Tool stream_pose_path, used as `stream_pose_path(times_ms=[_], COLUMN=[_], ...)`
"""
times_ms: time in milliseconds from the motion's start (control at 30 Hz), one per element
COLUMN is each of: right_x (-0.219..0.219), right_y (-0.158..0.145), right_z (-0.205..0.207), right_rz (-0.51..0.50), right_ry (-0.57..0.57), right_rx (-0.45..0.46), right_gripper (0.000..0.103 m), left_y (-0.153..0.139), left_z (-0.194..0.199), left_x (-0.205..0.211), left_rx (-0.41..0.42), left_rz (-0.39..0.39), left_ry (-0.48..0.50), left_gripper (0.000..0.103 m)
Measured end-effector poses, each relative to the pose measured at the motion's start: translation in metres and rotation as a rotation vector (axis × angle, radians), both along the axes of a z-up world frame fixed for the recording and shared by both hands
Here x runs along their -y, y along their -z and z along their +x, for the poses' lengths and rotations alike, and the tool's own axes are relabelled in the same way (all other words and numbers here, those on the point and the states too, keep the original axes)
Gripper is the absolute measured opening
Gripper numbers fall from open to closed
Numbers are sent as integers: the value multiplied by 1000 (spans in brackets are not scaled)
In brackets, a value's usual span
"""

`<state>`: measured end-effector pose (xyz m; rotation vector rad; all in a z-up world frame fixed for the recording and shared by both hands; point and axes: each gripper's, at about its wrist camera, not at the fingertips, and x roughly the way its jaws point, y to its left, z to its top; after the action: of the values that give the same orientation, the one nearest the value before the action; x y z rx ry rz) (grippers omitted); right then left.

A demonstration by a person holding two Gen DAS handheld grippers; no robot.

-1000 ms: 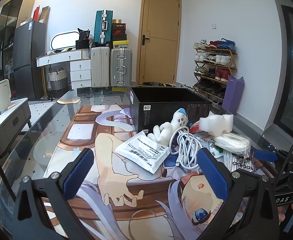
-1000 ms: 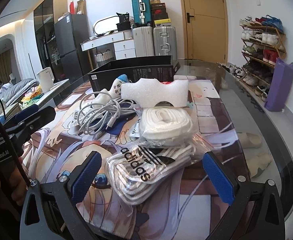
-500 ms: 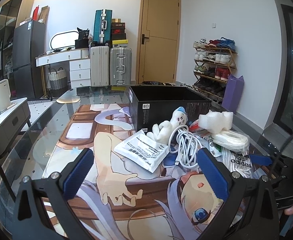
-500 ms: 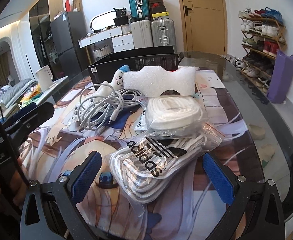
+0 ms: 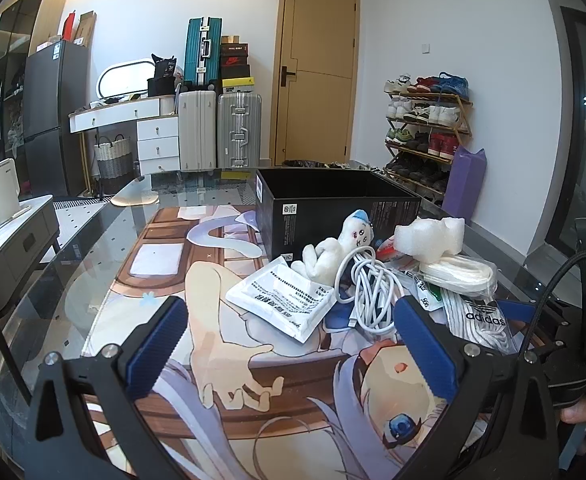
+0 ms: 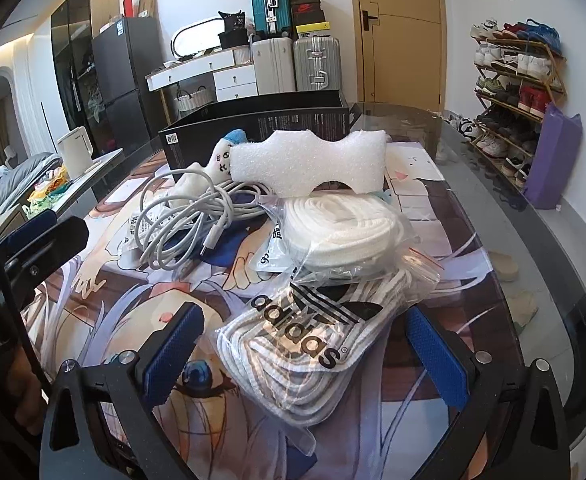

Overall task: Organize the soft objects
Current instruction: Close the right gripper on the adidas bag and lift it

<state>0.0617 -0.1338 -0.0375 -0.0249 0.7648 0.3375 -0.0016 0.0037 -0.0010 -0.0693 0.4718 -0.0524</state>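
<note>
A pile of soft things lies on the anime-print mat in front of an open black box (image 5: 333, 204) (image 6: 253, 124). It holds a white plush toy (image 5: 333, 252), a coiled white cable (image 5: 367, 292) (image 6: 189, 216), a white foam piece (image 6: 309, 164) (image 5: 429, 236), a bag of white rope (image 6: 341, 228), a white packet (image 5: 281, 300) and an adidas bag (image 6: 313, 340) (image 5: 481, 316). My left gripper (image 5: 289, 344) is open and empty, short of the packet. My right gripper (image 6: 305, 352) is open, with the adidas bag between its fingers.
The glass table's curved edge (image 6: 553, 264) runs along the right. A shoe rack (image 5: 425, 128) and a purple bag (image 6: 549, 160) stand by the right wall. Suitcases (image 5: 221, 128) and a dresser stand at the back, and a low cabinet with a kettle (image 5: 1, 192) on the left.
My right gripper has moved forward and down, so the adidas bag now lies between its fingers. My left gripper has hardly moved.
</note>
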Motion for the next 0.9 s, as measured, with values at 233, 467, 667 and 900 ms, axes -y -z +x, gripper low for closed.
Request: stream_pose_path(times_ms=[233,467,667,900], right_x=[2,10,11,6], right_y=[-2,-4,-6,-8], right_z=[-1,-4,-8,-16], right_rz=[1,48,77,107], right_ry=[2,1,-4,-58], right_rx=[11,20,39,57], right_gripper=[81,56,49,46], left_y=[0,0,0,0], left_z=[0,1,0,1], left_x=[0,1,1,4], left_rx=[-2,-2,-2,-3], left_rz=[-2,0,0,2], left_ry=[3,4,5,9], left_gripper=[103,103,103,103])
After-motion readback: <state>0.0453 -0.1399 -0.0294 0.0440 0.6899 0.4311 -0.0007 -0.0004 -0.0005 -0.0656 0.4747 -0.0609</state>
